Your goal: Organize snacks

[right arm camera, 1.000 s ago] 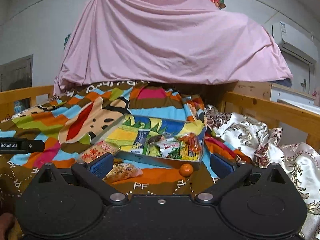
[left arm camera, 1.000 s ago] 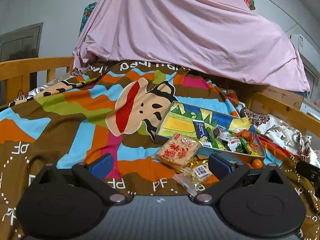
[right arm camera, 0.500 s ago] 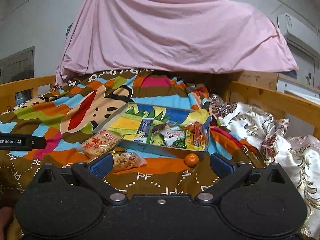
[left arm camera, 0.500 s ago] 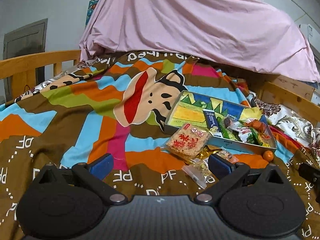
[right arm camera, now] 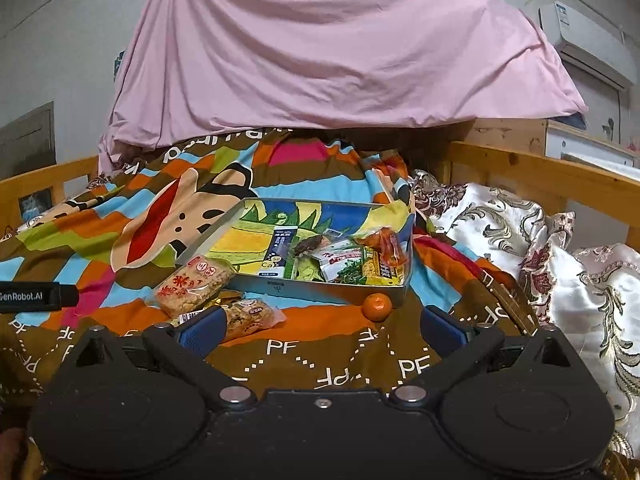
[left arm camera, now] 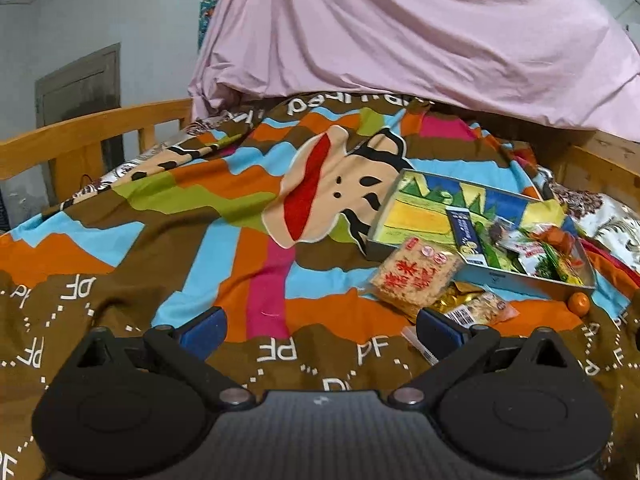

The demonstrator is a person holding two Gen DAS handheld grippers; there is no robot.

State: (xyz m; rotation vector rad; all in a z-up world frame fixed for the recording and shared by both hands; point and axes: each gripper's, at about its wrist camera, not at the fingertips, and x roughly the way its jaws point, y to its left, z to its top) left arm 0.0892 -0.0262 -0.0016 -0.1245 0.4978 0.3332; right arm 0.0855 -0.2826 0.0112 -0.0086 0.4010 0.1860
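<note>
Two grippers: left gripper (left arm camera: 320,330) and right gripper (right arm camera: 322,326) both spread wide, empty, above the blanket (left arm camera: 240,272)
Tray (right arm camera: 320,292): on blanket, packets piled at its right end
Rice cracker pack (right arm camera: 192,282): leaning on tray's near-left corner, possibly touching
Orange (right arm camera: 376,307): just before tray

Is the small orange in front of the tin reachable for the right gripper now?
Probably yes: the right gripper is open, and the small orange lies exposed on the blanket just ahead, beside the tin.
</note>
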